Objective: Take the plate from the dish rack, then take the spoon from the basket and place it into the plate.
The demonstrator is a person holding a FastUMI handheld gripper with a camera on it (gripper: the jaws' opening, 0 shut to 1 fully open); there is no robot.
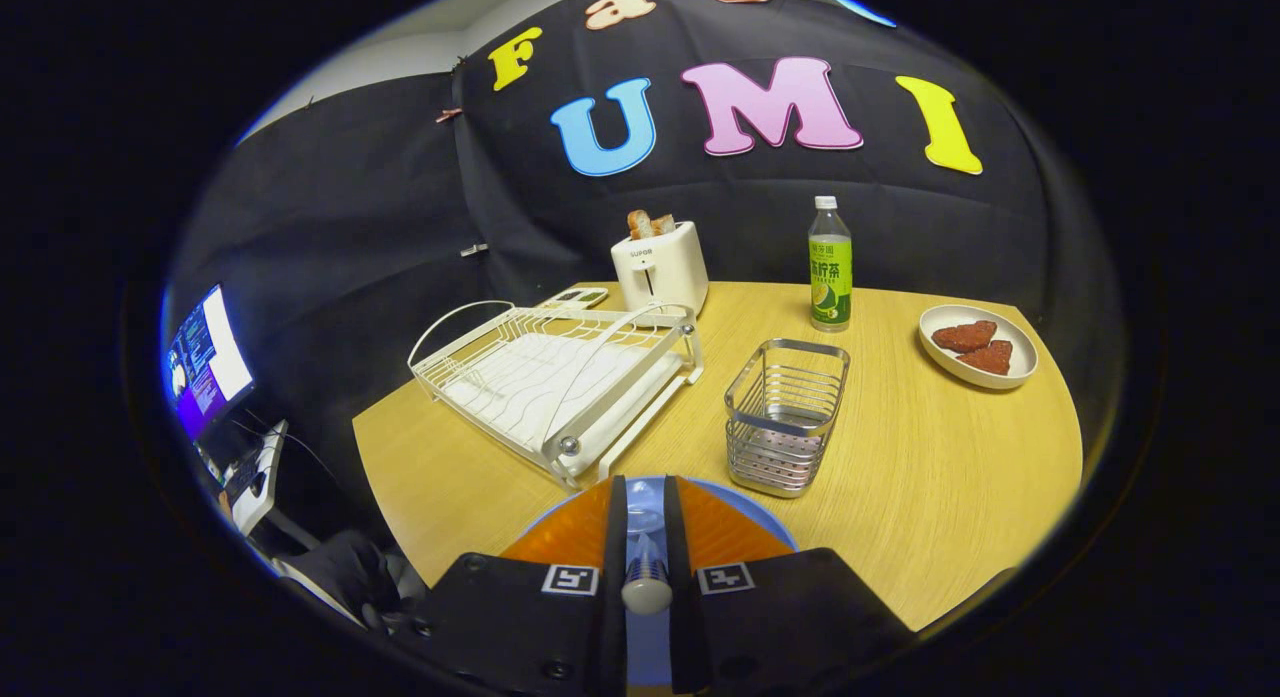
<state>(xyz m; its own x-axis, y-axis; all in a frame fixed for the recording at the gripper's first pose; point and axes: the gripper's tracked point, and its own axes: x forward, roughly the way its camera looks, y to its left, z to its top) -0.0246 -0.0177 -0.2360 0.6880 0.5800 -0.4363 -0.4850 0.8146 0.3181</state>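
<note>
Gripper [646, 522] with fingers close together, clamped on the slim metal spoon [646, 577], directly above a round pale-blue plate [762, 517] on the light wooden table [950, 467]. Just beyond the fingertips, an empty silver wire basket [785, 417] and, to its left, an empty white wire dish rack [555, 372]. Farther back: white toaster [660, 267] holding bread, green-labelled drink bottle [830, 267], white dish [978, 345] with two reddish patties.

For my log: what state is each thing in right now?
Tool: shut on spoon, over blue plate.
Rack: empty.
Basket: empty, upright.
Toaster: bread in slots.
Bottle: upright, capped.
White plate: holds two red pieces.
Monitor: on.
</note>
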